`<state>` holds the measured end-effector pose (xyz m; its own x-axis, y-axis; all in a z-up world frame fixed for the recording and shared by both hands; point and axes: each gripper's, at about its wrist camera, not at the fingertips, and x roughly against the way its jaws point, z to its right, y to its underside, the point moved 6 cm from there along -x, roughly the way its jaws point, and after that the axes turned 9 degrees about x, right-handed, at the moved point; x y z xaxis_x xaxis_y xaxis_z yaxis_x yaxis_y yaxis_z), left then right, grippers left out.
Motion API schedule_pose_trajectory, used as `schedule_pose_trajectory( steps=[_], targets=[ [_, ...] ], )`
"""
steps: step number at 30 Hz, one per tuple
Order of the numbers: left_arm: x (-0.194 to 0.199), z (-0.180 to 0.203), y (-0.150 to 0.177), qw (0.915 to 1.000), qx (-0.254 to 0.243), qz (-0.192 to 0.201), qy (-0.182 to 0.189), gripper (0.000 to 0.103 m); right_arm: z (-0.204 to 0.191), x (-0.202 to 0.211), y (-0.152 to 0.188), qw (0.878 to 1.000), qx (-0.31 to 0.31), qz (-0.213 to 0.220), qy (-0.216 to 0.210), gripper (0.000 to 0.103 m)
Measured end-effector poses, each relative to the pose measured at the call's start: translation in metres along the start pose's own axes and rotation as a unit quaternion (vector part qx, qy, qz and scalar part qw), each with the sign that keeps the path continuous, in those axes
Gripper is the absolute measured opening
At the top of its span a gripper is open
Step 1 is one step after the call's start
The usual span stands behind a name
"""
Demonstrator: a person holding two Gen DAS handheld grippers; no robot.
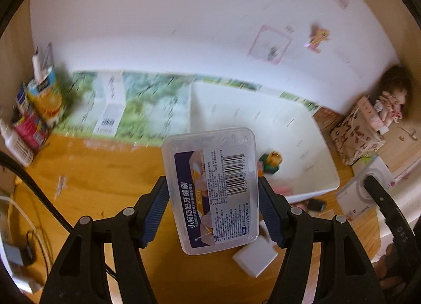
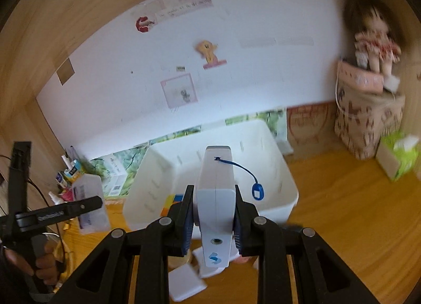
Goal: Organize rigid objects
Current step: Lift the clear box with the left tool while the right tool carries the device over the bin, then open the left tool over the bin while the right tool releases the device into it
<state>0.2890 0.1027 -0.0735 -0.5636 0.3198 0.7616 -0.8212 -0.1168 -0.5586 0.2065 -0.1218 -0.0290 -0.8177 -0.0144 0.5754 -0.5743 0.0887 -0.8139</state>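
left wrist view: beyond the claws sits a white bin point(image 1: 310, 172) on the wooden desk point(image 1: 105, 172). left gripper point(image 1: 213, 208) clamps a clear plastic box point(image 1: 210, 188) (barcode label up). right gripper point(image 2: 213, 221) is closed narrowly on a white device point(image 2: 215, 198).

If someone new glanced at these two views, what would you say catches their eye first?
Most striking is that both grippers are loaded: the left gripper clamps a clear plastic box with a barcode label, and the right gripper clamps a white device with a blue cord. Both hang above the wooden desk, just in front of a white bin. At the far right, a doll sits atop a patterned bag.
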Motion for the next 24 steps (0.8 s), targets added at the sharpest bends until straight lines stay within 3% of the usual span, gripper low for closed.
schedule_pose_trajectory(
  steps=[4,9,14,19,24],
  targets=[
    [0.003,0.013,-0.007,0.9984,-0.013,0.045,0.032,0.069,-0.007,-0.003,-0.007,0.994,0.080,0.068,0.023,0.025],
    [0.002,0.028,-0.012,0.9934,-0.043,0.096,0.047,0.069,-0.013,-0.020,-0.008,0.984,0.140,0.099,0.048,0.025],
    [-0.005,0.040,-0.013,0.9879,-0.068,0.135,0.034,0.069,-0.020,-0.034,-0.002,0.972,0.194,0.115,0.073,0.025],
    [-0.017,0.049,-0.010,0.9851,-0.087,0.147,0.018,0.069,-0.034,-0.043,0.008,0.952,0.263,0.135,0.086,0.025],
    [-0.021,0.053,-0.007,0.9798,-0.106,0.169,-0.005,0.069,-0.043,-0.052,0.015,0.942,0.295,0.136,0.086,0.025]
  ],
)
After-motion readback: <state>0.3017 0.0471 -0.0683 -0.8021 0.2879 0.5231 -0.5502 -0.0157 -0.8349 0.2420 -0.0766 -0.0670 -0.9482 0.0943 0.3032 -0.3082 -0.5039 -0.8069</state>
